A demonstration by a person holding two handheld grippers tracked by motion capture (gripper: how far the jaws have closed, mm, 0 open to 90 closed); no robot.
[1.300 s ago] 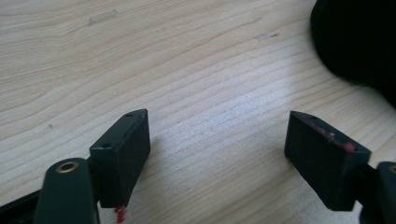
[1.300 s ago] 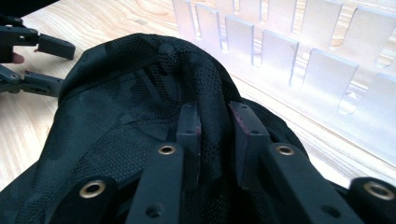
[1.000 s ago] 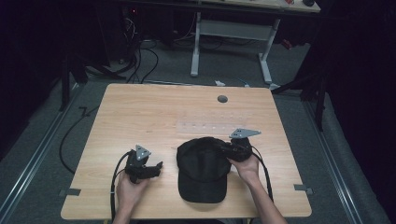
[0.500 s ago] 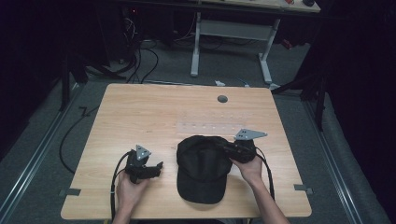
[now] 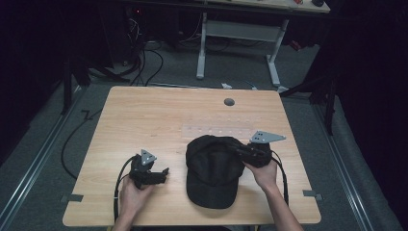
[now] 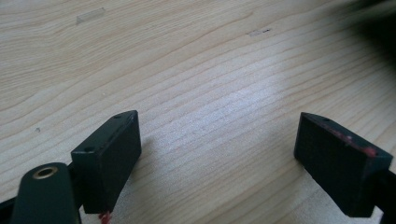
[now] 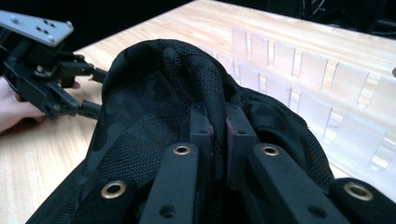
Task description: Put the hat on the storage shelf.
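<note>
A black cap (image 5: 211,168) lies on the wooden table (image 5: 144,115), brim toward the front edge. My right gripper (image 5: 238,150) is at the cap's right rear and is shut on a fold of its mesh crown (image 7: 154,102); in the right gripper view the fabric is pinched between the jaws (image 7: 218,116) and bunches up over them. My left gripper (image 5: 163,174) rests low on the table left of the cap. Its jaws (image 6: 219,144) have just been opening and stand wide apart over bare wood, with nothing between them. The right gripper view also shows the left gripper (image 7: 95,92) beyond the cap.
A clear plastic rack with upright slots (image 5: 221,131) lies just behind the cap and shows close by (image 7: 322,88). A round grommet (image 5: 229,102) sits near the table's far edge. Cables and a second table's legs (image 5: 240,29) are on the floor beyond.
My right gripper has risen and shifted slightly to the right with the cap's crown, which now bunches up higher. The left hand has stayed where it was.
</note>
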